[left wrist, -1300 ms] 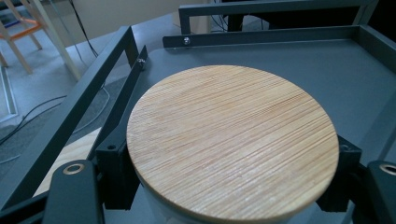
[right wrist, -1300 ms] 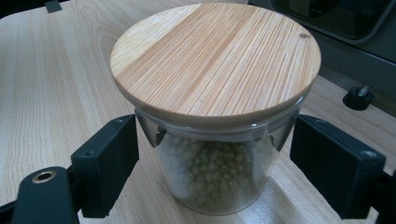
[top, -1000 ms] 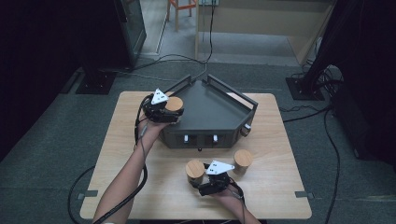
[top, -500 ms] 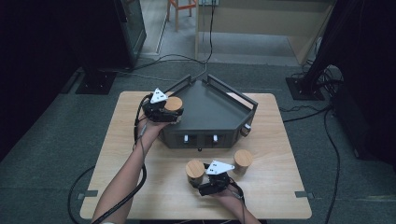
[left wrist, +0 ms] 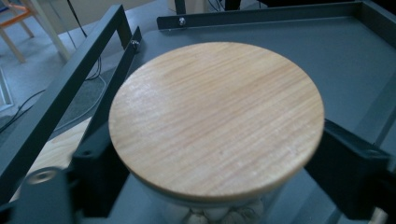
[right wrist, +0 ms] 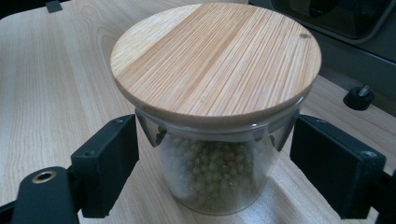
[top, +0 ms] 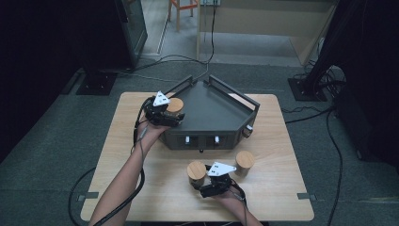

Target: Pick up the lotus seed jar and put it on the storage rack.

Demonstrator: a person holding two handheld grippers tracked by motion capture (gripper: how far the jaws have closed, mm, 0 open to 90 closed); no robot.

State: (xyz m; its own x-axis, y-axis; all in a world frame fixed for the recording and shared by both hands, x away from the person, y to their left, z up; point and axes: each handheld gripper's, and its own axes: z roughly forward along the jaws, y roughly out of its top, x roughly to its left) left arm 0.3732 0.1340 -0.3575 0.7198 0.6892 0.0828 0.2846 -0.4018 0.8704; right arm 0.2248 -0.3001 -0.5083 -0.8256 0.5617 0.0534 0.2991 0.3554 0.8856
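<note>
Fingers point(left wrist: 100, 179) of the left gripper point(top: 162, 113) clamp a wooden-lidded jar point(left wrist: 216, 119) over the grey tray point(top: 211, 106). Right gripper point(top: 215, 181) fingers point(right wrist: 105, 163) stand open around a jar of green beans point(right wrist: 217, 102) on the table point(top: 282, 155).

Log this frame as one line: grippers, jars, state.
left gripper: shut on wood-lidded jar over grey tray | right gripper: open, astride green-bean jar on table | third jar: untouched
</note>
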